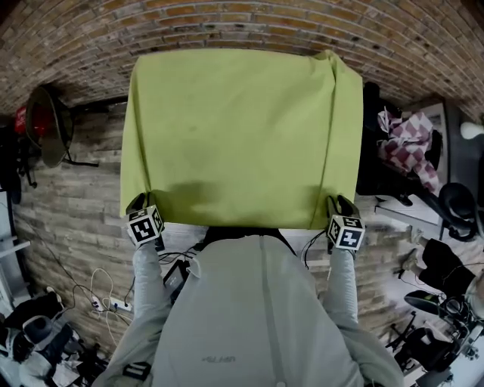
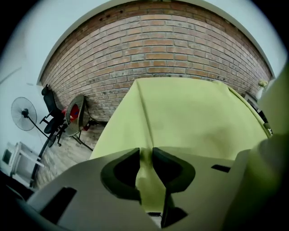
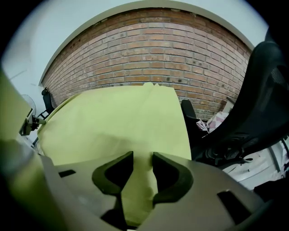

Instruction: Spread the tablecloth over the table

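A lime-green tablecloth point(image 1: 242, 128) lies spread over the table and reaches the far edge by the brick wall. Its near hem hangs over the front edge between my two grippers. My left gripper point(image 1: 141, 204) is at the near left corner, and in the left gripper view the left gripper point(image 2: 145, 157) pinches a fold of the tablecloth point(image 2: 194, 113) in a narrow gap. My right gripper point(image 1: 340, 205) is at the near right corner. In the right gripper view the right gripper point(image 3: 142, 159) has a thicker bunch of the tablecloth point(image 3: 117, 117) filling its gap. The tabletop is hidden.
A brick wall point(image 1: 242, 23) runs behind the table. To the left are a fan point(image 2: 23, 113) and a folding chair point(image 1: 47, 125). On the right a chair holds checked fabric point(image 1: 408, 143), with black office chairs point(image 3: 257, 103) nearby. A power strip and cables point(image 1: 106, 304) lie on the floor.
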